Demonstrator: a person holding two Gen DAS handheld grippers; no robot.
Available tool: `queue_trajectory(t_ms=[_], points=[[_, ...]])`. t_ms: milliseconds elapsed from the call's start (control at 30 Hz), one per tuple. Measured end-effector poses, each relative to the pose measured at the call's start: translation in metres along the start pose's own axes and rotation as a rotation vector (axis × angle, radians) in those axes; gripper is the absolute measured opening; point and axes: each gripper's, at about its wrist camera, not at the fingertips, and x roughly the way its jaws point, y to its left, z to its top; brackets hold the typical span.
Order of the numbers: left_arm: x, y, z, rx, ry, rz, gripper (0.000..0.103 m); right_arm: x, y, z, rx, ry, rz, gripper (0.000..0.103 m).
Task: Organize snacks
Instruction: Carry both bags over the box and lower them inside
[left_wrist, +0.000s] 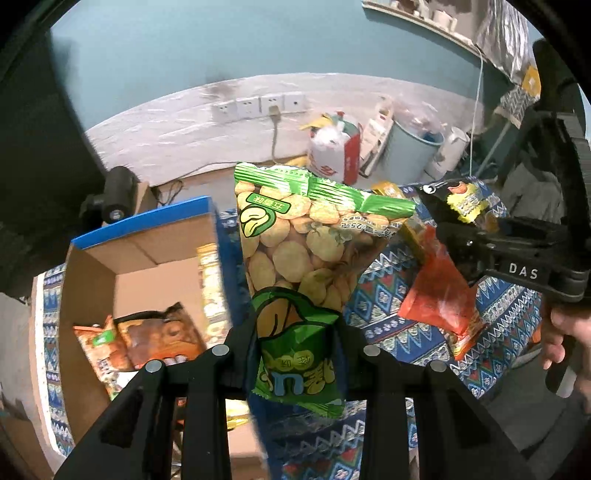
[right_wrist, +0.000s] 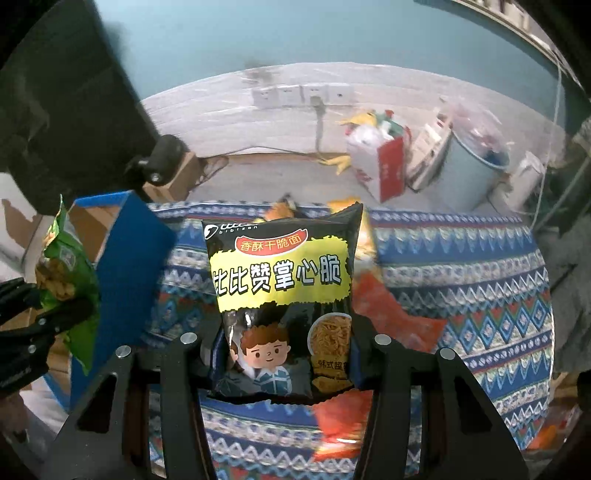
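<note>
Green packet (left_wrist: 295, 258) between left tool (left_wrist: 297, 354) fingers

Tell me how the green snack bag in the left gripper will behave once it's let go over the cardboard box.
The green snack bag stands up from the left gripper, so it's probably puffed, light and fairly stiff. Its glossy film looks slippery, so it may slide. It would likely flop flat among the packets in the cardboard box.

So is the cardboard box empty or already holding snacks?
Holding snacks: the cardboard box is open-topped, with orange packets lying inside.
</note>
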Motion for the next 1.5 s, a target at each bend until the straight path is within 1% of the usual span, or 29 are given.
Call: queue_trajectory(t_ms=[367,500,700,767,933,1067,1167,1200,1267,1333,1367,1400,1433,1467,1500], points=[[-0.024,0.059,-0.013,-0.084,-0.044,0.039,0.033,0.011,0.083,0.018,-0.090,0.002,0.065,0.049],[-0.028,0.085,-0.019,-0.124,-0.048,0.073,0.033,0.016,0.112,0.024,-0.118,0.005,0.094,0.049],[-0.029,0.118,-0.030,-0.180,-0.042,0.101,0.033,0.023,0.152,0.029,-0.155,0.013,0.132,0.049],[-0.027,0.130,-0.034,-0.198,-0.034,0.120,0.033,0.025,0.163,0.030,-0.166,0.019,0.147,0.049],[-0.022,0.152,-0.046,-0.245,-0.004,0.140,0.033,0.030,0.196,0.030,-0.201,0.030,0.181,0.049],[-0.020,0.161,-0.052,-0.255,0.010,0.157,0.033,0.036,0.219,0.027,-0.243,0.045,0.200,0.049],[-0.016,0.165,-0.054,-0.267,0.026,0.155,0.033,0.041,0.233,0.024,-0.269,0.065,0.214,0.049],[-0.016,0.166,-0.055,-0.272,0.032,0.155,0.034,0.043,0.235,0.024,-0.272,0.069,0.214,0.049],[-0.014,0.166,-0.057,-0.275,0.042,0.163,0.040,0.046,0.239,0.022,-0.277,0.078,0.217,0.049],[-0.016,0.166,-0.057,-0.267,0.039,0.180,0.050,0.050,0.242,0.020,-0.277,0.091,0.223,0.050],[-0.016,0.166,-0.057,-0.263,0.036,0.187,0.059,0.052,0.242,0.019,-0.271,0.097,0.228,0.050],[-0.019,0.165,-0.057,-0.258,0.028,0.201,0.065,0.053,0.243,0.019,-0.265,0.099,0.232,0.053],[-0.020,0.164,-0.057,-0.256,0.023,0.208,0.065,0.054,0.241,0.020,-0.255,0.104,0.240,0.055],[-0.021,0.163,-0.056,-0.250,0.021,0.216,0.065,0.053,0.239,0.020,-0.245,0.106,0.247,0.061],[-0.021,0.163,-0.056,-0.247,0.022,0.217,0.065,0.052,0.237,0.020,-0.238,0.100,0.247,0.064]])
